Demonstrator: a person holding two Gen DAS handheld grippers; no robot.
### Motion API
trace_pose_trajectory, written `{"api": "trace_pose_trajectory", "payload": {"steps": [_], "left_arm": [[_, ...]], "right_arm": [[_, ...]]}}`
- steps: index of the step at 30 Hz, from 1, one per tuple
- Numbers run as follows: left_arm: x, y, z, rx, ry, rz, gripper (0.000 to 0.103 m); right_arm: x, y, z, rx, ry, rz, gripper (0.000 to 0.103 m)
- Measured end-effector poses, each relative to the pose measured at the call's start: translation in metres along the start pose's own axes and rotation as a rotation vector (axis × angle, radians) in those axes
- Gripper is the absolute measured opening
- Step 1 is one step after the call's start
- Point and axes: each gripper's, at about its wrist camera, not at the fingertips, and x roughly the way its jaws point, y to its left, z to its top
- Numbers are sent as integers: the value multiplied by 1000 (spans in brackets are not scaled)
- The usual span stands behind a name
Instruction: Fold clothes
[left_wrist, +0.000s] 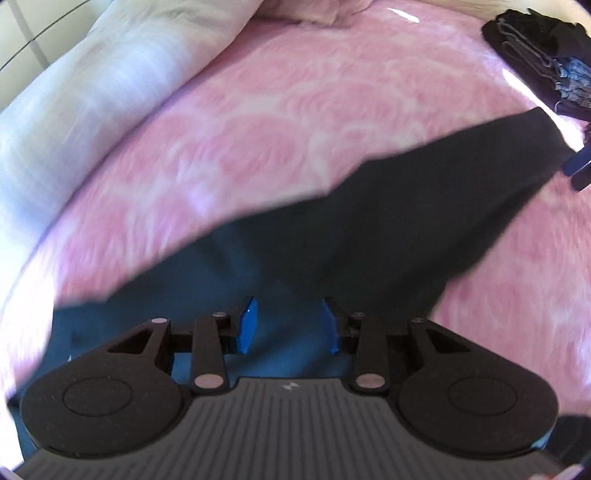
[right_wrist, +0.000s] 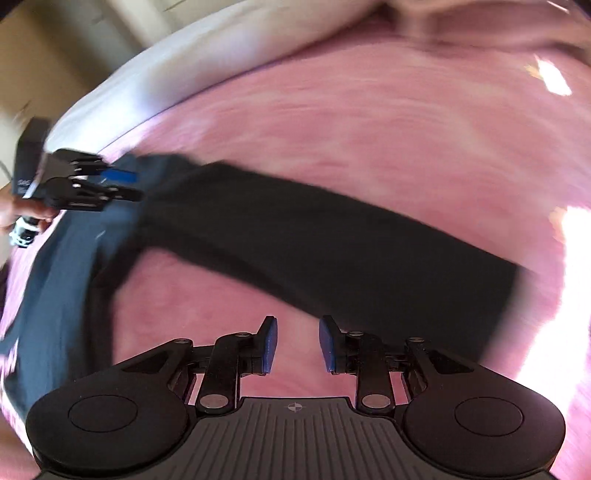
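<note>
A dark garment (left_wrist: 369, 229), navy near me and black farther out, lies spread on the pink blanket (left_wrist: 295, 122). My left gripper (left_wrist: 290, 325) hovers open over its navy part, with cloth showing below the blue pads and nothing pinched. In the right wrist view the garment (right_wrist: 314, 240) runs as a long band from left to right. My right gripper (right_wrist: 298, 345) stands open just over the pink blanket (right_wrist: 369, 122), at the band's near edge. The left gripper (right_wrist: 137, 186) shows at the band's left end, held by a hand (right_wrist: 16, 210). The frames are motion-blurred.
A white duvet (left_wrist: 74, 110) is bunched along the left and far side of the bed. A pile of dark clothes (left_wrist: 535, 48) sits at the far right. Part of the right gripper (left_wrist: 577, 164) shows at the right edge. Bright sun patches fall on the blanket's right.
</note>
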Motion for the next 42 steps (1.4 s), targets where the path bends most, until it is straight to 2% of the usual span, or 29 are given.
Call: {"api": "trace_pose_trajectory", "payload": {"steps": [4, 7, 9, 13, 14, 18, 21, 23, 26, 32, 33, 38, 42], "left_arm": [[-15, -9, -44, -70, 42, 8, 33], [-21, -24, -69, -82, 65, -6, 33], [-27, -39, -78, -71, 55, -31, 33], [-43, -63, -88, -69, 1, -52, 33], [-46, -66, -89, -84, -13, -58, 33], [-50, -66, -81, -125, -64, -87, 33], [-49, -65, -70, -63, -95, -105, 34], [-48, -63, -63, -22, -115, -117, 34], [-41, -61, -58, 47, -120, -121, 34], [-32, -45, -58, 47, -115, -137, 34], [-32, -42, -59, 52, -113, -136, 34], [-28, -36, -60, 89, -94, -106, 34], [-6, -37, -57, 80, -48, -98, 34]], "right_arm": [[61, 50, 28, -99, 14, 84, 29], [97, 70, 48, -133, 20, 88, 29], [112, 74, 51, -167, 57, 19, 29], [93, 72, 42, -151, 99, -85, 29], [84, 76, 37, -146, 98, -85, 29], [64, 100, -1, -73, 140, 40, 29], [53, 120, -49, 39, 192, 154, 29], [45, 133, -81, 63, 229, 181, 29], [34, 144, -125, 121, 275, 209, 29], [48, 160, -176, 234, 295, 241, 28], [49, 161, -180, 238, 293, 237, 1], [41, 168, -193, 238, 310, 238, 0], [40, 177, -202, 207, 338, 228, 0]]}}
